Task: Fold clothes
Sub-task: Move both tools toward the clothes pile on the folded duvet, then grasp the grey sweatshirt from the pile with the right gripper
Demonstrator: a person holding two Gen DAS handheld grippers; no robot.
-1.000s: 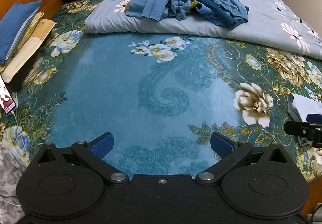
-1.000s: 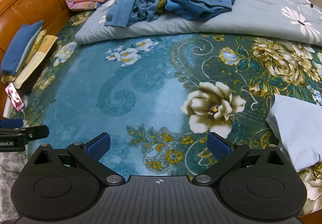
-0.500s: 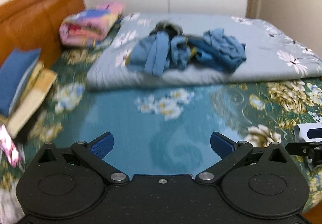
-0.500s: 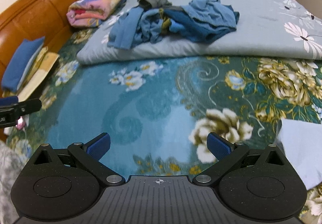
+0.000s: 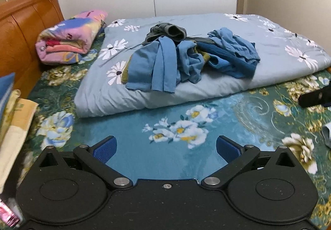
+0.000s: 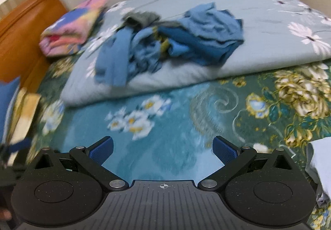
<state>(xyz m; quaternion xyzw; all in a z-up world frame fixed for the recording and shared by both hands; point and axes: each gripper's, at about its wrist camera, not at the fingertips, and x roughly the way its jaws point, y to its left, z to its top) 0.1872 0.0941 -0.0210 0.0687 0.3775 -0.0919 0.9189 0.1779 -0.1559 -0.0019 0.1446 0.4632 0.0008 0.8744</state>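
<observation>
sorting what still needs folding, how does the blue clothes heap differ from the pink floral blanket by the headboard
The blue clothes heap is loose and crumpled, sleeves trailing; the pink floral blanket is folded into a neat, thick bundle. The heap is mostly plain blue with some grey and olive; the blanket is a multicoloured print. The heap lies on the grey daisy quilt; the blanket sits beside that quilt, near the wooden headboard. Both are on the bed, untouched by either tongs.

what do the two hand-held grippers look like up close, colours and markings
Both are matte black. The left hand-held gripper has two round discs, silver pivot bolts and blue textured fingertip pads. The right hand-held gripper is alike, with a ribbed grey centre plate bearing a small white crosshair mark. No cables or sleeves show.
</observation>
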